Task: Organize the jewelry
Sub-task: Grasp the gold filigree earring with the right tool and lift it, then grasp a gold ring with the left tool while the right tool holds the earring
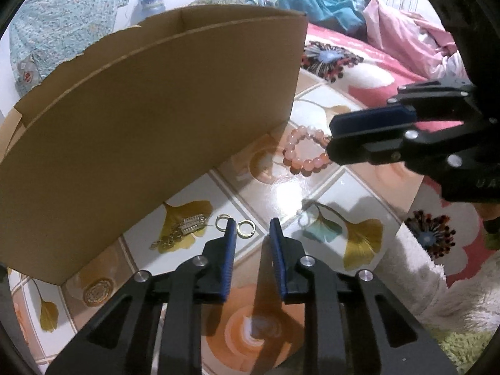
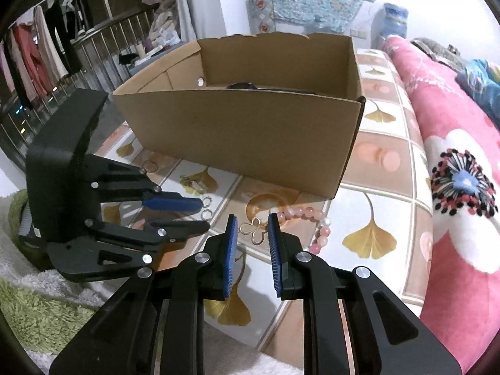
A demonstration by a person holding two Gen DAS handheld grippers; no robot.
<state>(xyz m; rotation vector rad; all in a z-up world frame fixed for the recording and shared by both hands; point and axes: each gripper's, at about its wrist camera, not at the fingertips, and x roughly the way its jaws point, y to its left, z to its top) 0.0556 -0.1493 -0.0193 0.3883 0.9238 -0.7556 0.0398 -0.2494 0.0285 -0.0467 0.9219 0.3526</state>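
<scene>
A cardboard box (image 2: 243, 131) stands on a tablecloth (image 2: 387, 187). Before it lie a bead bracelet (image 2: 312, 218) to the right, two small rings (image 1: 232, 225) and a chain (image 1: 181, 231) to the left, and a wire ornament (image 2: 254, 231) beside the bracelet. A blanket (image 2: 453, 156) lies right of the cloth, and a rug (image 2: 37, 306) on its near left.

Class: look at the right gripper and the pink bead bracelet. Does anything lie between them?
Yes. A gold wire charm lies between the right gripper's fingers, in front of the bracelet, which curves around behind the right finger. Otherwise only bare tablecloth.
</scene>
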